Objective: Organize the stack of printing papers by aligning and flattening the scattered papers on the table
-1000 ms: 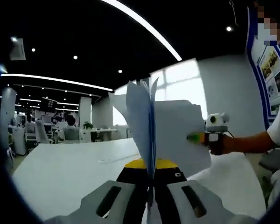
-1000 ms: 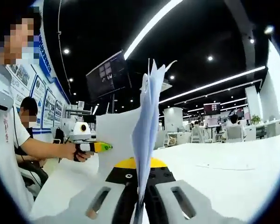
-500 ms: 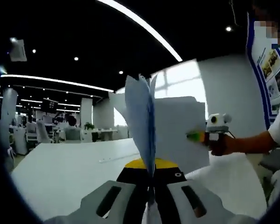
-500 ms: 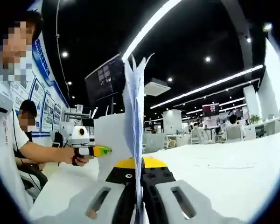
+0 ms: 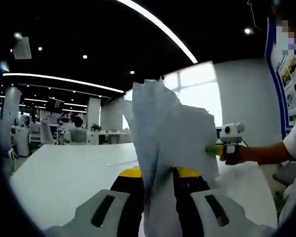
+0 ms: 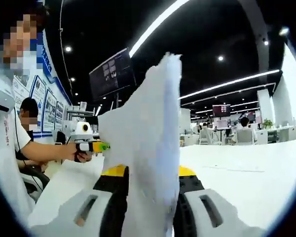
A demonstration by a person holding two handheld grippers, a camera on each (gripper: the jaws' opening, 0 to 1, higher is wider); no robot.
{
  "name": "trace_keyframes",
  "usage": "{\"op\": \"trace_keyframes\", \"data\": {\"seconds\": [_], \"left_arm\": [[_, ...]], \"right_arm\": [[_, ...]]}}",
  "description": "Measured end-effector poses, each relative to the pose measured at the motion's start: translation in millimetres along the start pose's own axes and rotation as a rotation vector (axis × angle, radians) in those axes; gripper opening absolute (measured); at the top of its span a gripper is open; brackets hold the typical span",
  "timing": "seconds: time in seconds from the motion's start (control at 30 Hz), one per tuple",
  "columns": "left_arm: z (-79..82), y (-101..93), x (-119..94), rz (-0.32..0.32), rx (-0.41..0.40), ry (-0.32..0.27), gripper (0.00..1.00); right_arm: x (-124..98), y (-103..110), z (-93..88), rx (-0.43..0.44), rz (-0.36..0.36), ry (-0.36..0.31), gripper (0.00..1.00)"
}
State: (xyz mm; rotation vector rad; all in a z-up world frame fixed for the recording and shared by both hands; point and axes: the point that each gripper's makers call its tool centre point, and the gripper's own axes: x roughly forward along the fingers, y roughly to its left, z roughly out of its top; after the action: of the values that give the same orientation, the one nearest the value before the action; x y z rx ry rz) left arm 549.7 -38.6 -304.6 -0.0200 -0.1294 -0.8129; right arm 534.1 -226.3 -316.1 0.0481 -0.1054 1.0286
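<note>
Bright office lights shine over the white tabletop (image 5: 64, 173), where both tongs, the left tongs (image 5: 158, 207) and the right tongs (image 6: 148, 212), pinch the thin, floppy stack of papers (image 5: 167, 143) upright above it, best held gently near its side edges.

Both views are dim overhead and bright below: the black ceiling (image 5: 89, 29) swallows light, broken by long white strip lights (image 5: 158, 29) and small round spots. In the left gripper view a large window (image 5: 197, 94) blows out to pure white, backlighting the papers (image 5: 172, 143) so they read bluish-grey. The white counter (image 5: 64, 173) reflects light evenly, with no sharp shadows. In the right gripper view the papers (image 6: 153, 148) are smeared by motion blur, their edges soft. Fisheye distortion bends the strip lights and far office into curves near the edges.
</note>
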Motion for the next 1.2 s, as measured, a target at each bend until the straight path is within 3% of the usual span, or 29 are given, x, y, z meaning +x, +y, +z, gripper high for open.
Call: {"op": "trace_keyframes", "data": {"seconds": [0.13, 0.27, 0.37, 0.5, 0.7, 0.73, 0.87, 0.9, 1.0, 1.13, 1.17, 1.2], "left_arm": [[9.9, -6.5, -4, -0.009, -0.007, -0.014, 0.30], [14.6, -10.5, 10, 0.016, 0.006, -0.033, 0.31], [19.4, -8.8, 7, 0.017, -0.007, -0.050, 0.28], [14.0, -14.0, 6, 0.002, 0.008, -0.039, 0.28], [5.9, -16.0, -6, -0.031, -0.026, -0.043, 0.25], [5.9, -15.2, -8, -0.035, -0.031, -0.044, 0.23], [6.7, -18.3, -6, -0.050, -0.043, -0.046, 0.12], [7.6, -22.6, -4, -0.061, -0.023, -0.047, 0.08], [11.1, -25.4, 1, -0.049, 0.008, -0.043, 0.06], [33.7, -22.4, -2, -0.005, 0.040, -0.087, 0.06], [31.4, -22.3, -3, 0.003, 0.040, -0.087, 0.06], [21.8, -20.3, -3, 0.015, 0.049, -0.064, 0.06]], "right_arm": [[-4, -10, 6.2, 0.004, -0.024, -0.016, 0.43], [9, -18, 10.5, -0.033, -0.076, -0.012, 0.49], [5, -29, 14.3, 0.006, -0.090, -0.046, 0.44], [4, -30, 11.6, 0.008, -0.085, -0.048, 0.42], [-7, -17, 7.1, 0.021, 0.034, -0.079, 0.21], [-9, -14, 9.8, 0.021, 0.075, -0.098, 0.17], [-9, -9, 10.1, 0.059, 0.129, -0.081, 0.00], [-8, -6, 11.1, 0.045, 0.137, -0.080, 0.00], [-1, -7, 16.6, 0.014, 0.110, -0.070, 0.00], [4, -10, 38.4, 0.017, 0.039, -0.105, 0.00], [4, -10, 35.3, 0.026, 0.028, -0.101, 0.00], [6, -7, 20.3, -0.031, 0.038, -0.074, 0.00]]}}
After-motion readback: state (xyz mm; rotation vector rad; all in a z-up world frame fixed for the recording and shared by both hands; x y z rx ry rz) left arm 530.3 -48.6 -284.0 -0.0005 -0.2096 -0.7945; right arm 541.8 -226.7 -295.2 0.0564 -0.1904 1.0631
